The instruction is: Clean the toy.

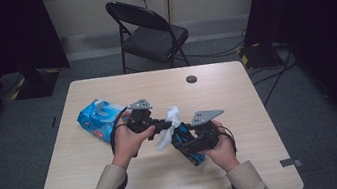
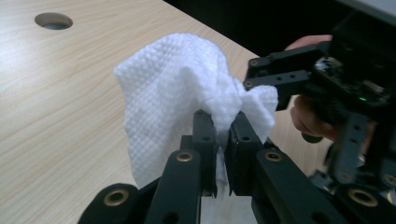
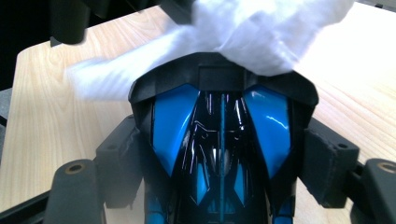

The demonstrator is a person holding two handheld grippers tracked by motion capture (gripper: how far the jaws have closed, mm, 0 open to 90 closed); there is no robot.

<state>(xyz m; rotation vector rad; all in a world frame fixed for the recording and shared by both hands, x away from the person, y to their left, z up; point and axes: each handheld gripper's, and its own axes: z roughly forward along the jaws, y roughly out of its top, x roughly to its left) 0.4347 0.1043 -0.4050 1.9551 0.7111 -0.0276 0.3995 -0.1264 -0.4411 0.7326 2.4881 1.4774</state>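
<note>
My left gripper [image 1: 168, 123] is shut on a white textured tissue [image 2: 177, 88], pinched between its black pads [image 2: 205, 135]. In the high view the tissue [image 1: 170, 122] hangs between the two hands over the table's middle. My right gripper [image 1: 187, 144] is shut on a blue and black toy car [image 3: 222, 140], its pads [image 3: 327, 163] pressed against the car's sides. The tissue [image 3: 261, 32] lies against the car's end in the right gripper view. In the left gripper view the right gripper [image 2: 345, 93] shows at the right, close behind the tissue.
A blue tissue pack [image 1: 99, 117] with a sheet sticking up lies on the wooden table [image 1: 119, 182] at the left, just behind the left hand. A round cable hole [image 1: 191, 79] sits near the far edge. A black folding chair [image 1: 149, 31] stands beyond the table.
</note>
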